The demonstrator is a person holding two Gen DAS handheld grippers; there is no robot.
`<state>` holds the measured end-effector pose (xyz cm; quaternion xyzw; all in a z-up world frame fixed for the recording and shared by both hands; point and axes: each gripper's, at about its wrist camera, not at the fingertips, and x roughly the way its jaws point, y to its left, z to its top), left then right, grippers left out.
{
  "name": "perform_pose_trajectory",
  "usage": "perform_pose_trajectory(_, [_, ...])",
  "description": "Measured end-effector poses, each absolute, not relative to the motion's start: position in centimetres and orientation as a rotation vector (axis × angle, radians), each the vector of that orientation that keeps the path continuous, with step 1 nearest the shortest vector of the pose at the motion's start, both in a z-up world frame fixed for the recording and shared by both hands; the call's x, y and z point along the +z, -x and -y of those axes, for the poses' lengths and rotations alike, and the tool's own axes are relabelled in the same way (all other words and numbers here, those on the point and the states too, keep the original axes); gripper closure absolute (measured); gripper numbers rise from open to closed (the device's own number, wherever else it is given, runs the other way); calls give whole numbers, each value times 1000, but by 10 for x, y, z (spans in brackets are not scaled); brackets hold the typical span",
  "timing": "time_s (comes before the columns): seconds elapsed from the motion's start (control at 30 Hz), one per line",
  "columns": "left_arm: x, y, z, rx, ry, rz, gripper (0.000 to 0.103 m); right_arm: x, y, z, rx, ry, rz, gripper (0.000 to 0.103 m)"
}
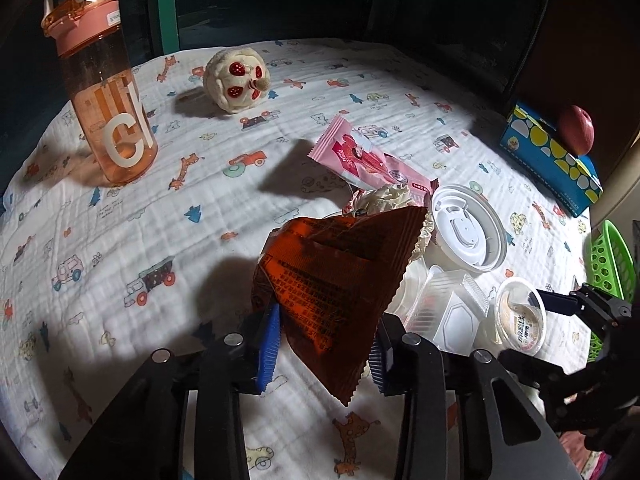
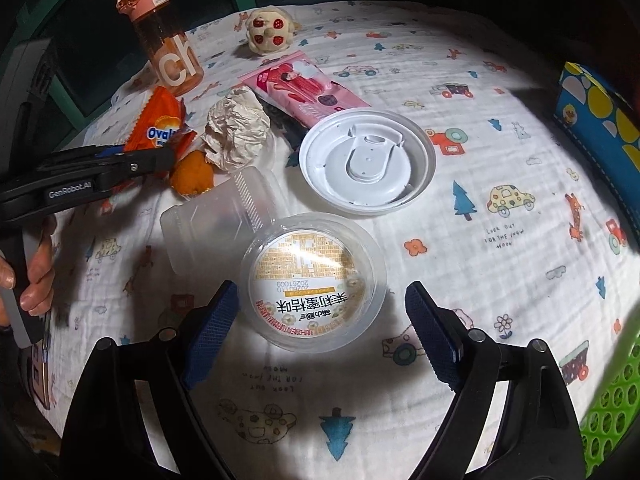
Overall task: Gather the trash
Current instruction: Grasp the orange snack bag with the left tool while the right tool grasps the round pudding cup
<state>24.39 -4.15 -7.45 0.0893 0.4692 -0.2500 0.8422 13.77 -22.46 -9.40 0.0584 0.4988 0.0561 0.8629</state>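
A counter (image 2: 460,168) draped in a white cloth printed with cars, trees and giraffes is seen in both views. At its far left an orange water bottle (image 1: 100,92) with a pink lid stands upright, and a cream plush toy (image 1: 236,80) with red spots lies just beyond the trash. A blue patterned box (image 1: 548,156) is set at the right edge with a red apple (image 1: 576,130) resting on it, and a green perforated basket (image 2: 608,412) is seen at the near right.

The trash is gathered mid-counter: a pink wrapper (image 2: 308,92), a white cup lid (image 2: 366,166), a crumpled paper ball (image 2: 236,130), a clear plastic tray (image 2: 216,216), an orange peel piece (image 2: 192,176) and a labelled round plastic cup (image 2: 314,282).

An orange Ovaltine wrapper (image 1: 336,284) is pinched and held up off the cloth by the jaws of the left gripper (image 1: 320,344). The right gripper (image 2: 320,336) is held with its jaws spread on either side of the round cup, apart from it.
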Motion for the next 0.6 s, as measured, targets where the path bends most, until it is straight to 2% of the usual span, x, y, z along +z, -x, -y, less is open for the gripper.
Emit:
perform_pose_trajectory(0.13, [-68,-240,35,-520,-179,-989,68,-92,-136,222,134,-135,-1038,36])
perform_pose_trajectory(0.6, [-33,-212,36,-572,-120,-952,68,-66,-105,237,122,-155,-980,38])
